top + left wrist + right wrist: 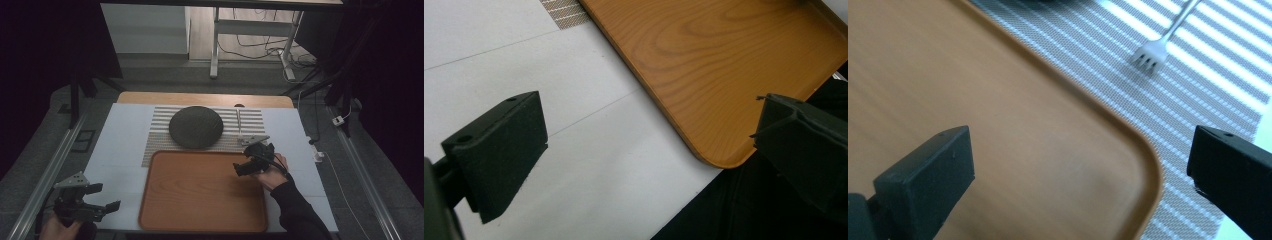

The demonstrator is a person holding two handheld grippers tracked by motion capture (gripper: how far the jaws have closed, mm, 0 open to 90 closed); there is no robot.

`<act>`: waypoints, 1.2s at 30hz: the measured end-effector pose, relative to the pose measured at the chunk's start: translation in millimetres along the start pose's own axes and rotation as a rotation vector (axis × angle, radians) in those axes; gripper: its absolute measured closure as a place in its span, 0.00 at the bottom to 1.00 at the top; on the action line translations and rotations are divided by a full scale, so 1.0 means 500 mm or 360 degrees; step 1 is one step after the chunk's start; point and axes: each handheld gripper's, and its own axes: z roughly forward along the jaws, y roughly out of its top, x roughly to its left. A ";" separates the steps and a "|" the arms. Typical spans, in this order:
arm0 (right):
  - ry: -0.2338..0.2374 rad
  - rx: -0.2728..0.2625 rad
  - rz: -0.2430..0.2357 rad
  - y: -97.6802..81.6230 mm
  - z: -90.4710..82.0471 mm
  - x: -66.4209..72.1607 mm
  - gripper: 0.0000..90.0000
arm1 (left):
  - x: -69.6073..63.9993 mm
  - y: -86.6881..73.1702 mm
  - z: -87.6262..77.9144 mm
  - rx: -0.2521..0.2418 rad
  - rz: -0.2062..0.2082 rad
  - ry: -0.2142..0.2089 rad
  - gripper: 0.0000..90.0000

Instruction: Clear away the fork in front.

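A wooden tray (200, 192) lies at the table's near middle with nothing on it. Behind it a dark round plate (195, 126) rests on a striped placemat (157, 142), and a white fork (238, 122) lies on the mat to the plate's right. My right gripper (243, 161) hovers open over the tray's far right corner, jaws pointing left. In the right gripper view the gripper (1080, 170) spans the tray (998, 100) corner, with the fork (1150, 55) tines beyond. My left gripper (108, 196) is open at the table's near left corner, beside the tray (724, 75).
A white sheet (120, 150) covers the table top around mat and tray. Metal rails run along both sides of the table on the floor. A desk frame and cables stand beyond the far edge. A dark sleeve (295, 210) crosses the near right corner.
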 end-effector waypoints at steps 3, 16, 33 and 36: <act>-0.0023 0.0001 -0.0013 0.007 0.005 -0.005 0.00 | 0.001 0.000 0.000 -0.0002 -0.0005 0.0000 0.00; -0.0131 0.0044 -0.0091 0.045 0.044 -0.031 0.00 | 0.002 0.000 0.000 -0.0001 -0.0012 -0.0008 0.00; -0.0331 0.0079 -0.0285 0.075 0.077 -0.062 0.12 | 0.003 0.000 0.000 -0.0002 -0.0013 -0.0011 0.01; -0.0372 0.0094 -0.0370 0.078 0.089 -0.060 0.17 | 0.003 0.000 0.000 -0.0002 -0.0015 -0.0013 0.01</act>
